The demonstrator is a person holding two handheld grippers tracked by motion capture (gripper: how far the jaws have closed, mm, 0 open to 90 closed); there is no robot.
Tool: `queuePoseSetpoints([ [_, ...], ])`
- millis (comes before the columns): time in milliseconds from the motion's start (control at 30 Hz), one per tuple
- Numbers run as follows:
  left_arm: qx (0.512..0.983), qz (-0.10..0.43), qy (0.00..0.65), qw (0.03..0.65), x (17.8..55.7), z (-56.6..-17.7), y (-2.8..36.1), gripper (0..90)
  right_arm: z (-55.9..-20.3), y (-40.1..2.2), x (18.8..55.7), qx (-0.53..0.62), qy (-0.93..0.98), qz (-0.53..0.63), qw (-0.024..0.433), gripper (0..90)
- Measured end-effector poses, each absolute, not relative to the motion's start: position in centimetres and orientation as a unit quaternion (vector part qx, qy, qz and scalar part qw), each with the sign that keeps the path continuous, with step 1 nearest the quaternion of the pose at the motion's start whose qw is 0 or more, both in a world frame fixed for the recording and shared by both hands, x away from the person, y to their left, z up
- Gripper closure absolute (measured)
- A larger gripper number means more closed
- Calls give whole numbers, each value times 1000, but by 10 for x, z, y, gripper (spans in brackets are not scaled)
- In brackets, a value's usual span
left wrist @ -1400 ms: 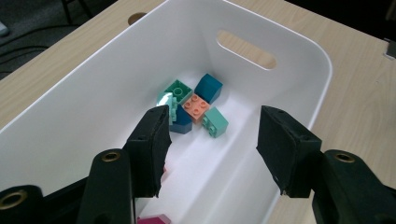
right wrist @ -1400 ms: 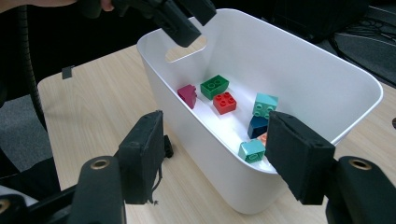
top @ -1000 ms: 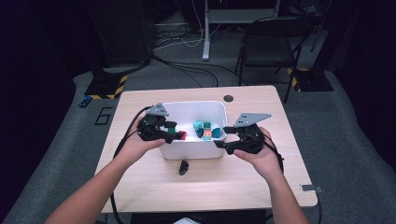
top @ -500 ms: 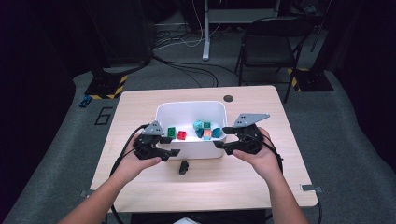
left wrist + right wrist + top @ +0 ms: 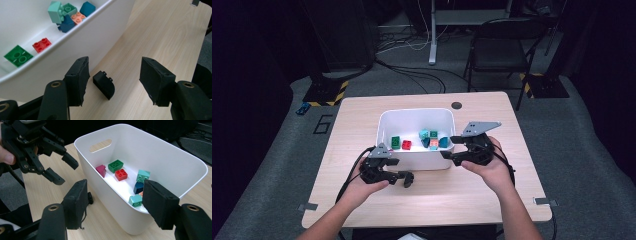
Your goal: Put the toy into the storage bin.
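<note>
In the high view, a white bin [image 5: 384,131] of coloured bricks is seen at the centre of a wooden table [image 5: 492,197], with a small black brick [image 5: 409,179] lying on the table just below the bin's near wall. The left gripper [image 5: 404,176] is held low at the lower left of the bin – its jaws, which have just been opening, stand apart with the black brick [image 5: 104,84] on the table between them, unpressed. The right gripper [image 5: 448,147] is held at the bin's lower right corner, jaws apart and nothing between them – in its own view the bin [image 5: 160,162] is seen beyond them.
</note>
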State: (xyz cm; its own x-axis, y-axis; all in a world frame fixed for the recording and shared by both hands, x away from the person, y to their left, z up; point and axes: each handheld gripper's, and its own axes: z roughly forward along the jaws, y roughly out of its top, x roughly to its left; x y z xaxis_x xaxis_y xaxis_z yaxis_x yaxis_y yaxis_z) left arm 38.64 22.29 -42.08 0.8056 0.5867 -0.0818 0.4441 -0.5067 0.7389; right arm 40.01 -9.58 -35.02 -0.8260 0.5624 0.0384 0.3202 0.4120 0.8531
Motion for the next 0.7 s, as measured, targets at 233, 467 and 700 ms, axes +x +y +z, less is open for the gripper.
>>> queuePoseSetpoints([
  [233,864,86,314,384,386,-446,220,403,-350,-95,400,265,831,472,128,366],
  [467,866,76,322,376,391,-471,217,403,-351,-94,400,264,832,472,126,366],
  [700,868,61,329,367,395,-486,211,402,-351,-94,400,264,831,472,127,366],
])
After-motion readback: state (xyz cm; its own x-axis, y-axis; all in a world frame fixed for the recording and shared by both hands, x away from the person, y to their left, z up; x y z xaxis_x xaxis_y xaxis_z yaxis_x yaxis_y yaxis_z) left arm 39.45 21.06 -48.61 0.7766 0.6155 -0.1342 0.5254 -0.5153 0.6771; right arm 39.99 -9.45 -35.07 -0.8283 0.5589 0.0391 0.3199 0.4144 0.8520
